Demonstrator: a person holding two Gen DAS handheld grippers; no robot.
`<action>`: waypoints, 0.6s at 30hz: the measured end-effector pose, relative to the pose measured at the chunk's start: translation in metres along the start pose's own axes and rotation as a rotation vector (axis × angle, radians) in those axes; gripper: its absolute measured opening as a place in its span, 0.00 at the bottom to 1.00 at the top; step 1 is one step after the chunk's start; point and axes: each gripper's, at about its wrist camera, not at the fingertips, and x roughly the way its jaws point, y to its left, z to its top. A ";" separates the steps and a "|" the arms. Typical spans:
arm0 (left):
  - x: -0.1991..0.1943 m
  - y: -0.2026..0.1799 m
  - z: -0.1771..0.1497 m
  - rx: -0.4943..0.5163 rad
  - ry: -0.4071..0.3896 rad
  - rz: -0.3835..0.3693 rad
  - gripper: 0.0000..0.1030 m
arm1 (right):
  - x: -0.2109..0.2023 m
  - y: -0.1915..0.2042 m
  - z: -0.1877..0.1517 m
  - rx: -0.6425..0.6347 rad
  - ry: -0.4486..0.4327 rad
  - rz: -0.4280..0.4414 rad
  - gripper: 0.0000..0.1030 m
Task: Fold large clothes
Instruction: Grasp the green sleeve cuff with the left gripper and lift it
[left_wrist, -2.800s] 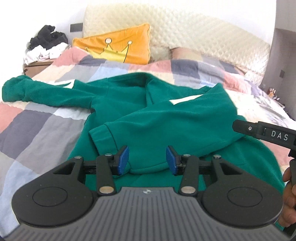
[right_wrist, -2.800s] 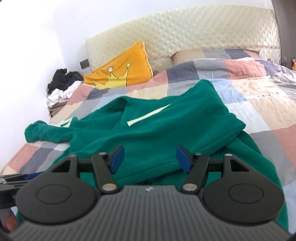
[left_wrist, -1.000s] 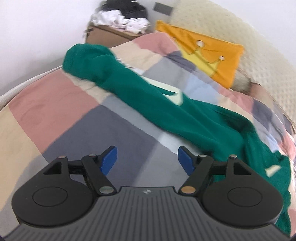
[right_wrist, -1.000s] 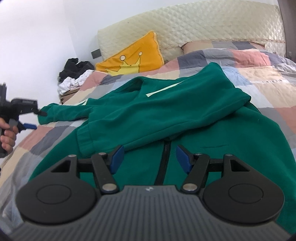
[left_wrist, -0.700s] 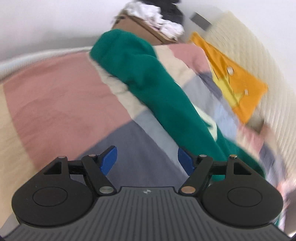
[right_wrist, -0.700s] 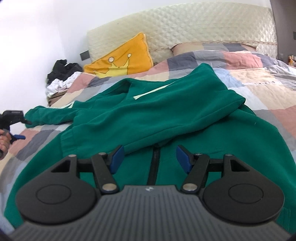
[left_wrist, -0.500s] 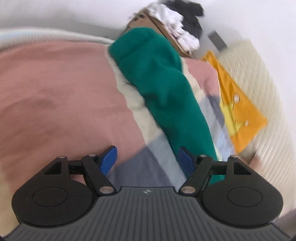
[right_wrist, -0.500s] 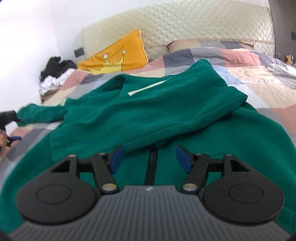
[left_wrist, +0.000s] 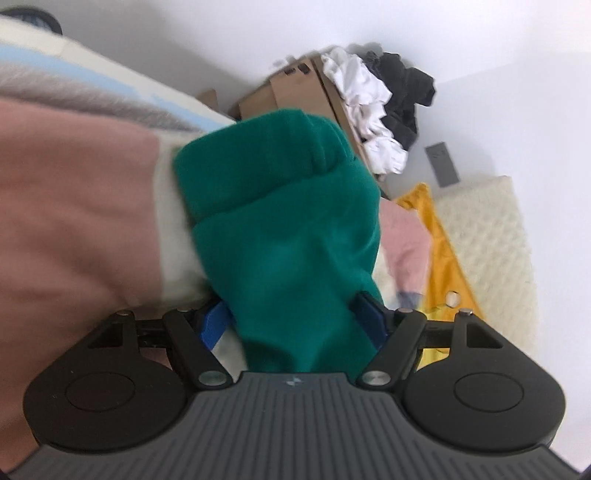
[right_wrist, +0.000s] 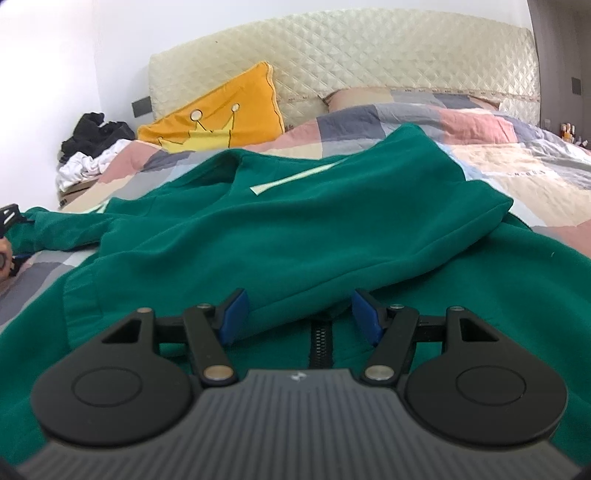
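Observation:
A green zip-up jacket (right_wrist: 314, 229) lies spread on the patchwork quilt (right_wrist: 517, 173), one sleeve folded across its front. Its other sleeve (left_wrist: 280, 221) stretches to the bed's left edge, cuff end pointing away from me. My left gripper (left_wrist: 293, 319) is open and straddles this sleeve, the cloth filling the gap between the blue pads (left_wrist: 216, 321). That gripper also shows small at the far left edge of the right wrist view. My right gripper (right_wrist: 297, 314) is open just above the jacket's front, with the black zip (right_wrist: 320, 347) below the gap.
A cardboard box (left_wrist: 295, 92) piled with white and black clothes (left_wrist: 376, 107) stands beside the bed at the wall. An orange crown cushion (right_wrist: 221, 110) leans on the quilted cream headboard (right_wrist: 369, 55). A pillow (right_wrist: 369, 98) lies under the quilt's far end.
My left gripper has swung out along the sleeve towards the bed's left edge, rolled and dropped, so the sleeve now sits between its jaws. My right gripper has sunk slightly towards the jacket.

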 end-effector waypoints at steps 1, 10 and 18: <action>0.005 -0.007 0.001 0.025 -0.013 0.024 0.73 | 0.002 -0.001 0.000 0.009 0.007 0.000 0.63; 0.001 -0.067 -0.004 0.335 -0.104 0.241 0.13 | 0.006 -0.003 -0.001 0.045 0.024 0.013 0.63; -0.069 -0.173 -0.015 0.587 -0.173 0.197 0.13 | -0.009 -0.014 0.006 0.124 0.059 0.032 0.63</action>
